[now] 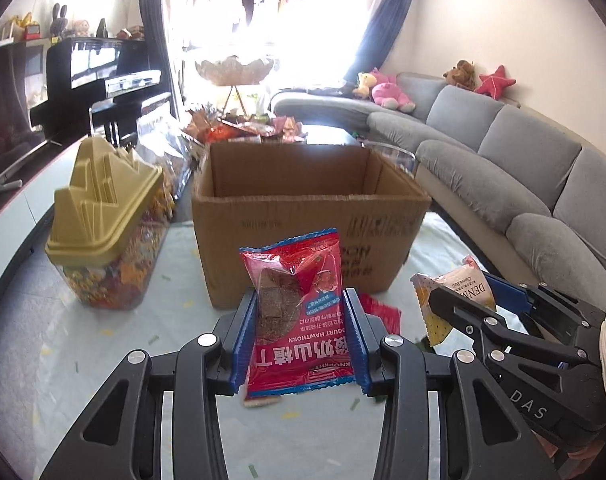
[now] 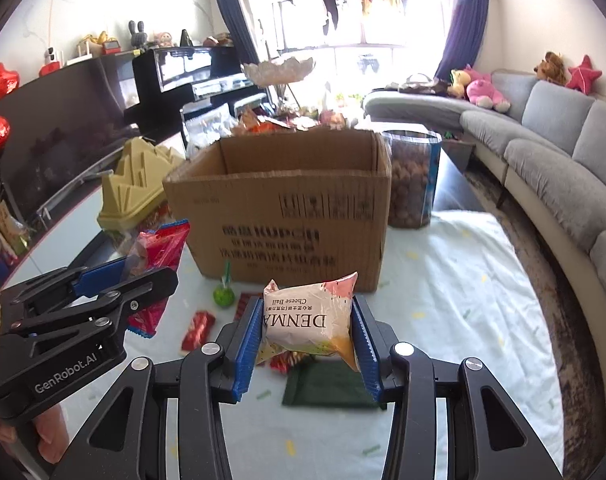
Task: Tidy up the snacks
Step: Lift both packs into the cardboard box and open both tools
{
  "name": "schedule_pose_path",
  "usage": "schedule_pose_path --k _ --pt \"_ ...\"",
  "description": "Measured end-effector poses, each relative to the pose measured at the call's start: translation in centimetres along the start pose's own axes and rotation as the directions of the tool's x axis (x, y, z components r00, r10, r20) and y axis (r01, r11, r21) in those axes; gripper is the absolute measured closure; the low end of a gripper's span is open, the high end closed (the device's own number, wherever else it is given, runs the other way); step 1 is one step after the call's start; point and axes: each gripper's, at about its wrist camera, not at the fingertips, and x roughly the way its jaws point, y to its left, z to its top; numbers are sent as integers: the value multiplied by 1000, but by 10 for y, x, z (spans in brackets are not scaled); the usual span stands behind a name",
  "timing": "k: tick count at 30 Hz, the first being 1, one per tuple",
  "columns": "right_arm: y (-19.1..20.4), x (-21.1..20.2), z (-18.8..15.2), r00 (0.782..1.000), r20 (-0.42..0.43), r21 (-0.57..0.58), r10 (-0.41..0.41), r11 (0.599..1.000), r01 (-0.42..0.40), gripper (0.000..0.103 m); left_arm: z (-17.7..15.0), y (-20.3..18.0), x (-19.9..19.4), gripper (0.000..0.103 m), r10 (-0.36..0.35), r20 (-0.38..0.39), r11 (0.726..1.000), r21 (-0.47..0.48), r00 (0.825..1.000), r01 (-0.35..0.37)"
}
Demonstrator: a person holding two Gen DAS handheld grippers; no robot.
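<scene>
The left hand-held gripper [image 1: 301,334] has its blue pads closed partway on a red snack packet [image 1: 297,312], pressing it from both sides; the packet stands upright between them, raised off the table [image 1: 31,360], its printing upside down from where the camera looks. Just to its right, the right hand-held gripper [image 2: 307,338] pinches a pale cheese-ball packet [image 2: 311,316] in the same way, held clear of the table.

Both packets hang in front of an open cardboard box [image 2: 291,216], which stands on the table with its flaps gone or folded away (I cannot tell which). I cannot see whether anything lies inside it. To the left of the box sits a clear jar of sweets [image 1: 111,272] under a yellow-green lid [image 1: 103,208] shaped like stepped peaks. To the right of the box stands a clear tub of brown round snacks [image 2: 411,180].

On the table below the grippers lie a few loose pieces: a small red wrapper [image 2: 199,330], a green round sweet on a stick [image 2: 224,294] and a dark green flat packet [image 2: 327,386]. More wrapped snacks are heaped behind the box. A grey sofa [image 1: 523,168] curves along the right side.
</scene>
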Motion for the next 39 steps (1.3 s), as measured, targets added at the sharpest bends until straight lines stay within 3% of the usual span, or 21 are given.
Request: schedule_pose_path --k 9,21,39 --pt "8 -2 48 997 82 -42 -1 999 4 59 41 9 -1 62 20 51 999 26 999 -21" --pt "11 17 99 994 111 -61 9 998 -2 58 81 20 19 62 43 55 998 38 998 -45" --pt "2 81 136 999 53 -41 -7 999 9 58 117 36 87 62 44 -28 999 16 999 -43"
